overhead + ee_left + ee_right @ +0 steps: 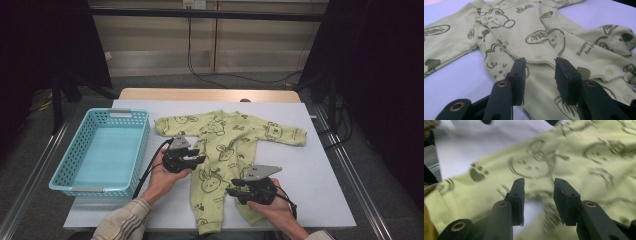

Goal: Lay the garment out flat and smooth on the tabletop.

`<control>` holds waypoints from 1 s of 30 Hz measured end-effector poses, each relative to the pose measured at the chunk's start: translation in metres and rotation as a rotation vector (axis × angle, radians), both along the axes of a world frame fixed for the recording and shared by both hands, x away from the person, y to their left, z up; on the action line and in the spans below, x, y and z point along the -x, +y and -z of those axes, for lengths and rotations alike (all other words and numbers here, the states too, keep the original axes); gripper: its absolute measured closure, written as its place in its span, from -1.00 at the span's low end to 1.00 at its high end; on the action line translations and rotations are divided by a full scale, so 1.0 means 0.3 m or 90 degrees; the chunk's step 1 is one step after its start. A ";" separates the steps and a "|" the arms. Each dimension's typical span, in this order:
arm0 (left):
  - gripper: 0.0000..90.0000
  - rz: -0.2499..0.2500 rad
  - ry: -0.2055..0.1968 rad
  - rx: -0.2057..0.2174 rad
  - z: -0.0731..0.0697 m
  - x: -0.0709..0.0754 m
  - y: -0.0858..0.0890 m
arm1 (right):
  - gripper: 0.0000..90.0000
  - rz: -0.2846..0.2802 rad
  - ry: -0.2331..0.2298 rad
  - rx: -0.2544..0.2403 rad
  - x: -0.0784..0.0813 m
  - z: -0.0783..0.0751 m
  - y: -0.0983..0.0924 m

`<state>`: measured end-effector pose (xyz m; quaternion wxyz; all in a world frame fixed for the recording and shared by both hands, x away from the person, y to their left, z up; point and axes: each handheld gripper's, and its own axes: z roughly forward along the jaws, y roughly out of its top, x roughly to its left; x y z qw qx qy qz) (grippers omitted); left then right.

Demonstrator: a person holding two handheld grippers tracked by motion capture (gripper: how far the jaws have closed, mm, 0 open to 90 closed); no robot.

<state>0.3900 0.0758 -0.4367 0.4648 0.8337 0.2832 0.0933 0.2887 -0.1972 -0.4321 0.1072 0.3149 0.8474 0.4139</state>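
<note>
A light green baby romper point(227, 132) with dark animal prints lies spread flat on the white table cover point(310, 170), sleeves out to both sides and legs toward me. My left gripper point(201, 159) sits at the romper's left side near the waist. Its jaws stand apart over the cloth point(531, 25) with nothing pinched between them point(540, 62). My right gripper point(231, 190) hovers by the right leg, pointing left. Its jaws are also apart point(539, 181) above the printed fabric point(574, 165), which is blurred there.
An empty turquoise plastic basket point(142, 145) stands on the left part of the table, close to my left hand. Bare white cover lies to the right of the romper. The table's wooden far edge point(210, 93) shows behind, with cables on the floor beyond.
</note>
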 end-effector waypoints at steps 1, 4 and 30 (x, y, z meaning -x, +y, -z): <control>0.30 0.002 -0.001 0.003 0.000 0.013 0.002 | 0.36 0.005 0.001 0.005 0.001 0.004 -0.010; 0.28 0.025 0.021 0.009 0.001 0.050 0.010 | 0.36 0.012 0.005 0.032 0.007 0.014 -0.023; 0.19 0.155 0.013 -0.072 0.045 0.261 0.003 | 0.44 0.067 0.008 -0.006 0.068 -0.014 -0.140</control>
